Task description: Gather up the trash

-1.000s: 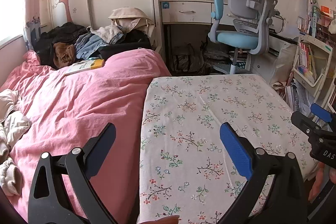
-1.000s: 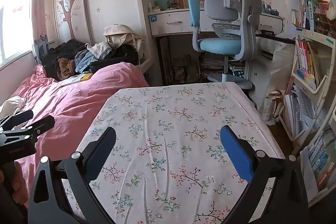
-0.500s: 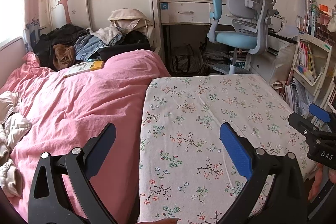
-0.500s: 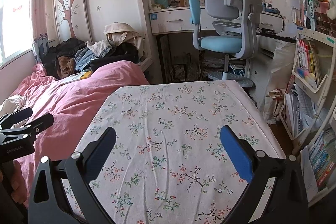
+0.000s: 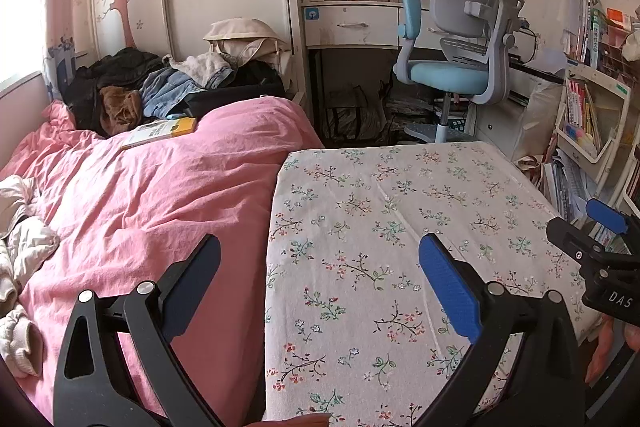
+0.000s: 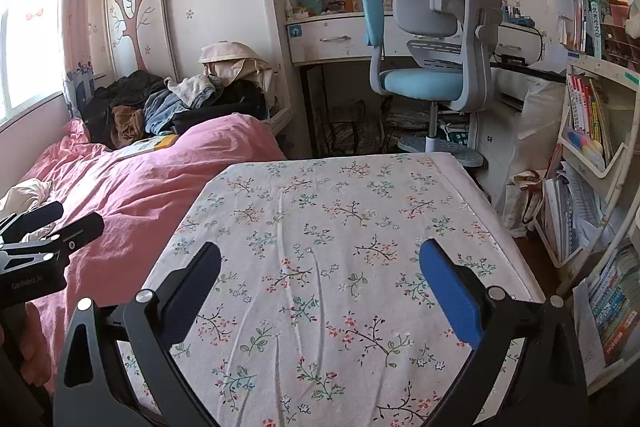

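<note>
My left gripper (image 5: 320, 267) is open and empty, held over the left edge of a table with a floral cloth (image 5: 392, 211). My right gripper (image 6: 320, 267) is open and empty over the same floral cloth (image 6: 320, 211). The right gripper also shows at the right edge of the left wrist view (image 5: 600, 239). The left gripper shows at the left edge of the right wrist view (image 6: 44, 231). No trash is visible on the cloth in either view.
A bed with a pink duvet (image 5: 140, 195) adjoins the table on the left, with a yellow book (image 5: 160, 131) and piled clothes (image 5: 168, 83). A blue desk chair (image 5: 456, 63) and desk (image 6: 340, 35) stand behind. Bookshelves (image 6: 592, 131) line the right.
Both views have drifted slightly; the far things look a little lower and closer. Both grippers stay open and empty.
</note>
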### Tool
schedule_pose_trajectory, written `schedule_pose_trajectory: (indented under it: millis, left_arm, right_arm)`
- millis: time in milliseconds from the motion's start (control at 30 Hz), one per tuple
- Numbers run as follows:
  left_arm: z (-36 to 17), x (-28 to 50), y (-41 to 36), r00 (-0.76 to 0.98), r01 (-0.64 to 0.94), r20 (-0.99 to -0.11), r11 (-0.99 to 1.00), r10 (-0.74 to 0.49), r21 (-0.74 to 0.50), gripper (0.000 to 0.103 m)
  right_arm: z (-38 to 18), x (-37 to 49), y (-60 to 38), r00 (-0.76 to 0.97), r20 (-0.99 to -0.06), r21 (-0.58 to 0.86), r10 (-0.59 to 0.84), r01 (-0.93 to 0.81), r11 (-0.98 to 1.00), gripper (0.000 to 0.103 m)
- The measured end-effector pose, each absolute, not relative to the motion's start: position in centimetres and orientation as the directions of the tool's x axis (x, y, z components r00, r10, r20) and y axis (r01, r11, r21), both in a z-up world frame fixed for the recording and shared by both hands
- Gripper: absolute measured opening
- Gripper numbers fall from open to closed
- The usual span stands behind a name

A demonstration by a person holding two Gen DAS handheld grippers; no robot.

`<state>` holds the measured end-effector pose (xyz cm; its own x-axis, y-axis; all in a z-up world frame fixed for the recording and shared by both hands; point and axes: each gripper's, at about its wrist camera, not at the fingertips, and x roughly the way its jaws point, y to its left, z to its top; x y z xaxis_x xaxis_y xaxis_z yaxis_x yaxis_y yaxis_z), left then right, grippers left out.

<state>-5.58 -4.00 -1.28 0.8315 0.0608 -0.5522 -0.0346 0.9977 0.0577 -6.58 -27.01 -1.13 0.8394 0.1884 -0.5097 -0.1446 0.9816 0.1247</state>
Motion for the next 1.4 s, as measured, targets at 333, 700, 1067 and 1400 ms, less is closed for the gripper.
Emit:
schedule_pose_trajectory:
  millis: [333,700,1067,1400]
  left_arm:
    - [-1.21,-5.62,-4.09,0.833,-0.032,-0.55,0.998,0.059,0.06,0.096]
    - [-0.99,-5.63,-4.37,0.835,-0.024,-0.548,0.998,0.055,0.063,0.096]
    - [-0.95,-5.43,-4.37,0.833,-0.013,-0.552,0.998,0.041,0.054,0.096]
    - [-1.34,-5.38,-4.17,0.83,-0.008,-0.558,0.999,0.029,0.04,0.096]
  right_arm:
    - [-1.07,-6.59,-26.96,0.841,-0.507,0.125,0.189,-0.145,0.982,0.095]
    - [-1.03,-6.65,-26.95,0.842,-0.505,0.126,0.189,-0.145,0.981,0.095]
    - [-1.03,-6.66,-26.94,0.842,-0.505,0.125,0.189,-0.145,0.982,0.095]
    - [-1.05,-6.7,-26.9,0.842,-0.505,0.125,0.188,-0.145,0.982,0.095]
